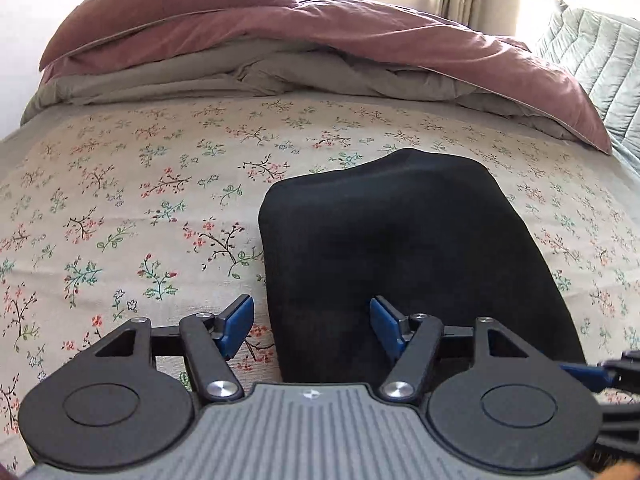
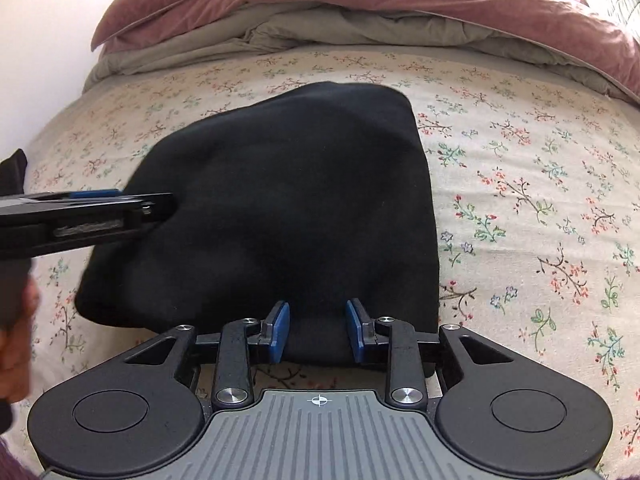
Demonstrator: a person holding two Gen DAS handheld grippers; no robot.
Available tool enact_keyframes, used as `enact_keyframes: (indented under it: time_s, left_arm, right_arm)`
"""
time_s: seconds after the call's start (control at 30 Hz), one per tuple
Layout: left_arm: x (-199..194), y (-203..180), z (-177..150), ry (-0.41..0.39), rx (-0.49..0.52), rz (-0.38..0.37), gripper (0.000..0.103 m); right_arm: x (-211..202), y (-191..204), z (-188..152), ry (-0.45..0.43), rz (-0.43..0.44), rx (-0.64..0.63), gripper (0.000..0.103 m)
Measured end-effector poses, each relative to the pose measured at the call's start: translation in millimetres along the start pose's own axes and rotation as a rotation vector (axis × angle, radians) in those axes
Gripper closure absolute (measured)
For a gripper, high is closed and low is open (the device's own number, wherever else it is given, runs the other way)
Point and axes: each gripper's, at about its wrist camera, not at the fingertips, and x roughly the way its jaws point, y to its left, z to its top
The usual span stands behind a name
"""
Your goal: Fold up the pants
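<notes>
While folded black knit pants (image 1: 400,240) lie rectangular | left fingers (image 1: 240,320) wide | right fingers (image 2: 280,326) narrow, empty

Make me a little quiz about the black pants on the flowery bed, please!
1. True or false: the black pants lie spread out flat at full length.
2. Which gripper has its jaws set wider apart? A) left gripper B) right gripper
3. Fill in: the pile at the far end of the flowery sheet is a pink and grey ____.

Key:
1. False; they are folded into a compact bundle.
2. A; its blue jaws stand wide, one over the sheet, one over the pants.
3. Duvet.
</notes>
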Motion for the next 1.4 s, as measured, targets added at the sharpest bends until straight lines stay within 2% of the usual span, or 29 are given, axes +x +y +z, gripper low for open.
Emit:
enact_keyframes:
  time_s: [0.1, 0.2, 0.3, 0.4, 0.53, 0.6, 0.7, 0.77, 0.87, 0.93, 1.03, 1.13, 1.23, 1.4]
  left_arm:
    - [-3.6, -3.8, -0.3, -0.017, 0.037, 0.019, 0.022]
    - [-13.0, -5.8, 2.1, -0.033, 0.031, 0.041, 0.022]
    - [-33.6, -6.7, 5.2, -0.065, 0.023, 0.072, 0.022]
    - [-61.4, -10.5, 5.8, -0.103, 0.004, 0.072, 0.022]
    - [-86.8, -19.3, 0.0, -0.11, -0.021, 0.065, 0.017]
    - [-94.3, -22.0, -5.2, -0.093, -0.047, 0.055, 0.017]
    - [-106.1, -26.6, -18.9, -0.069, -0.06, 0.036, 0.016]
    - [-111.2, -27.6, -29.3, -0.047, -0.074, 0.024, 0.016]
    - [-117.7, -28.7, -42.3, -0.021, -0.086, 0.013, 0.012]
    - [-120.3, -31.5, -47.8, -0.023, -0.072, 0.027, 0.005]
    - [-116.0, -34.0, -47.2, -0.025, -0.051, 0.075, 0.003]
    - [-113.5, -30.2, -46.0, -0.031, -0.063, 0.075, 0.0]
    - [-112.1, -30.8, -48.9, -0.041, -0.042, 0.077, 0.0]
    - [-112.0, -29.6, -53.1, -0.062, -0.007, 0.104, 0.0]
  right_arm:
    - [-4.1, 0.4, -5.7, 0.008, 0.007, -0.018, 0.074]
    - [-13.9, 4.4, -13.0, 0.003, 0.009, -0.06, 0.074]
    - [-31.0, 7.2, -19.3, -0.029, 0.027, -0.083, 0.069]
    - [-55.7, 4.4, -24.5, -0.094, 0.039, -0.09, 0.066]
    - [-86.4, -4.0, -29.2, -0.182, -0.002, -0.048, 0.048]
    - [-98.4, -9.3, -29.7, -0.22, -0.006, -0.024, 0.045]
    - [-106.1, -19.8, -29.0, -0.224, 0.009, 0.043, 0.042]
    - [-109.2, -21.8, -27.7, -0.221, 0.027, 0.061, 0.029]
    - [-119.7, -15.7, -30.8, -0.245, 0.047, 0.048, 0.02]
    - [-124.9, -11.9, -35.3, -0.246, 0.063, 0.042, 0.014]
    - [-132.5, -8.2, -40.8, -0.219, 0.09, 0.042, 0.007]
    - [-138.0, 2.7, -45.1, -0.241, 0.043, 0.005, 0.001]
    - [-136.1, 8.8, -49.1, -0.255, -0.023, -0.001, 0.0]
    - [-121.1, 1.2, -46.5, -0.221, -0.071, 0.053, 0.0]
